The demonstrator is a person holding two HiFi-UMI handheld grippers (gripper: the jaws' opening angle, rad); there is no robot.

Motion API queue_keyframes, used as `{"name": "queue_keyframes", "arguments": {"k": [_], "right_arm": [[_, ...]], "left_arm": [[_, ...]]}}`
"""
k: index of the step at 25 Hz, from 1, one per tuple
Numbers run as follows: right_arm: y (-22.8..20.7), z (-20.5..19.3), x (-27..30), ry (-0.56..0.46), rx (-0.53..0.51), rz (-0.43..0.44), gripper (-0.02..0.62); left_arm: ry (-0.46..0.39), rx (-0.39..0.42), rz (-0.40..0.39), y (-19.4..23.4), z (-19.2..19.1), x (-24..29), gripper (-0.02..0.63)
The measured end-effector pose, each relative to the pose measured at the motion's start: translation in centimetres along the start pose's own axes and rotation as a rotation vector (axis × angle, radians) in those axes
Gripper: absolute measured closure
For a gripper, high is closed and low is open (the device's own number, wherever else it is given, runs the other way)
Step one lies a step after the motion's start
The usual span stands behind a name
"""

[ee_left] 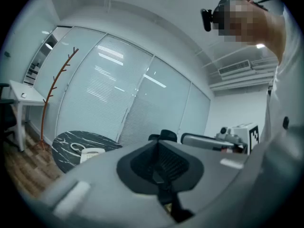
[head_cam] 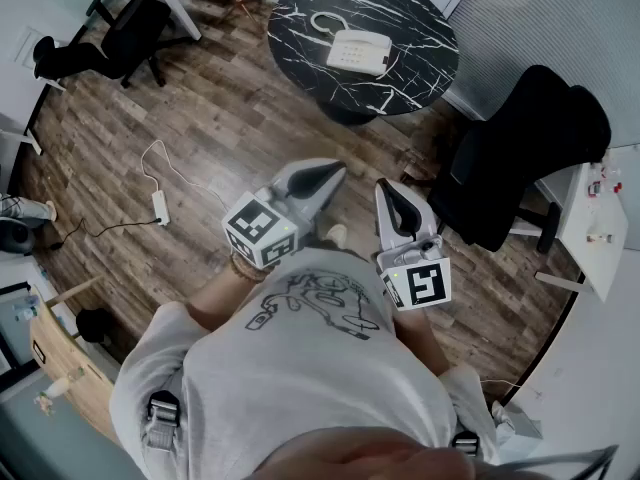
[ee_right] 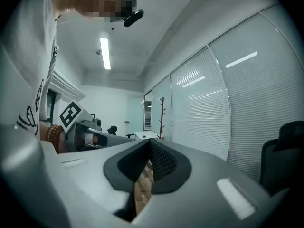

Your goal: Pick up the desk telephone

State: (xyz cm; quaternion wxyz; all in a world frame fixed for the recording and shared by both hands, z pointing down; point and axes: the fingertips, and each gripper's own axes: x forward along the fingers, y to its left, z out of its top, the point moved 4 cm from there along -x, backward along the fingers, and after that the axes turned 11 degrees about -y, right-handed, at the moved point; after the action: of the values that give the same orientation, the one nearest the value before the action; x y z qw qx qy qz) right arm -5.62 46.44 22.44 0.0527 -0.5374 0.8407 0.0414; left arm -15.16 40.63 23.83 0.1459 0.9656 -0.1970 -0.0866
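The white desk telephone point(head_cam: 358, 52) lies on a round black marble table point(head_cam: 420, 63) at the far side of the room, with its coiled cord beside it. In the left gripper view the telephone point(ee_left: 91, 152) is small and far off on that table point(ee_left: 71, 141). My left gripper point(head_cam: 333, 173) and right gripper point(head_cam: 391, 189) are held side by side close to my chest, well short of the table. Both are shut with nothing between their jaws. Each gripper view shows its own closed jaws, the left gripper point(ee_left: 159, 161) and the right gripper point(ee_right: 149, 161).
A black office chair point(head_cam: 520, 158) stands right of my path, beside a white desk point(head_cam: 600, 218). Another black chair point(head_cam: 120, 33) is at the far left. A power strip with cable point(head_cam: 160, 204) lies on the wooden floor. A coat rack point(ee_left: 54, 94) stands by the glass wall.
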Motion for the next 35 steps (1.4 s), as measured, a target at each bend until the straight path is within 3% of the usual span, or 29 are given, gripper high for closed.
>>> {"name": "queue_keyframes", "arguments": {"k": [6, 27, 35], "right_arm": [[-0.9, 0.4, -0.2, -0.031, 0.024, -0.024, 0.588], [-5.0, -1.3, -3.0, -0.012, 0.056, 0.036, 0.588], [-6.3, -2.6, -1.1, -0.007, 0.057, 0.063, 0.588]], "left_arm": [[-0.001, -0.004, 0.013, 0.2, -0.3, 0.5, 0.604], [0.014, -0.028, 0.053, -1.5, -3.1, 4.6, 0.604], [0.025, -0.041, 0.082, 0.9, -3.9, 5.3, 0.604]]}}
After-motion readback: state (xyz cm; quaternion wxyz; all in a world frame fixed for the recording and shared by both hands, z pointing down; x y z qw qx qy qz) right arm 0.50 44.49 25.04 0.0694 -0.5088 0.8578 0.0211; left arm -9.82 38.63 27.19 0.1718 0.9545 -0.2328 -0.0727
